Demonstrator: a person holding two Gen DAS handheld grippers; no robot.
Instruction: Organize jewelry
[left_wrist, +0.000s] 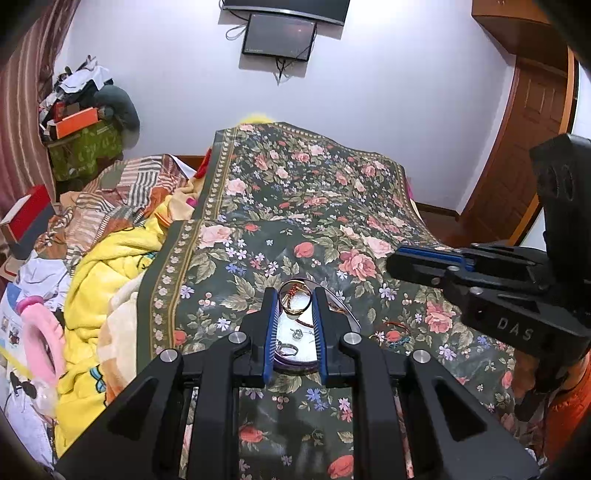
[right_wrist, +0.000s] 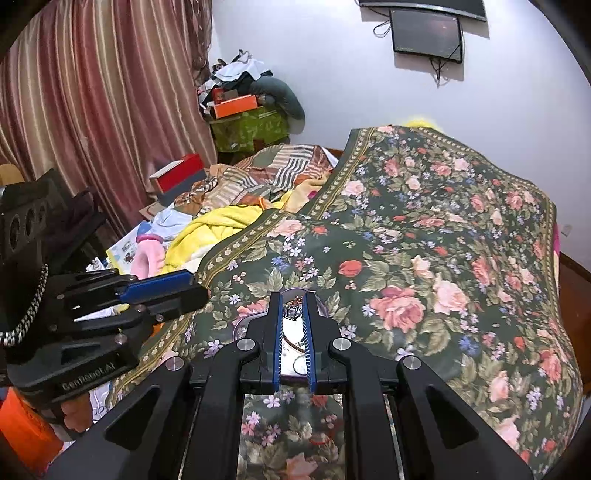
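Left wrist: one tray (left_wrist: 352, 314) (two bangles (left_wrist: 295, 301)).

A home bedroom: a bed (left_wrist: 314, 192) under floral cloth, curtains (right_wrist: 92, 92), a wall screen (left_wrist: 279, 37), piled clothes (left_wrist: 85, 81).

Right gripper (right_wrist: 293, 295) jaws parted over jewelry dish (right_wrist: 242, 325), floral bedspread (right_wrist: 424, 258)

Each wrist view looks forward and down along its own fingers, close above the floral bedspread (left_wrist: 295, 206), facing the white wall (left_wrist: 369, 92). Both share the jewelry dish (left_wrist: 334, 295) between the jaws; each sees the other gripper beside.
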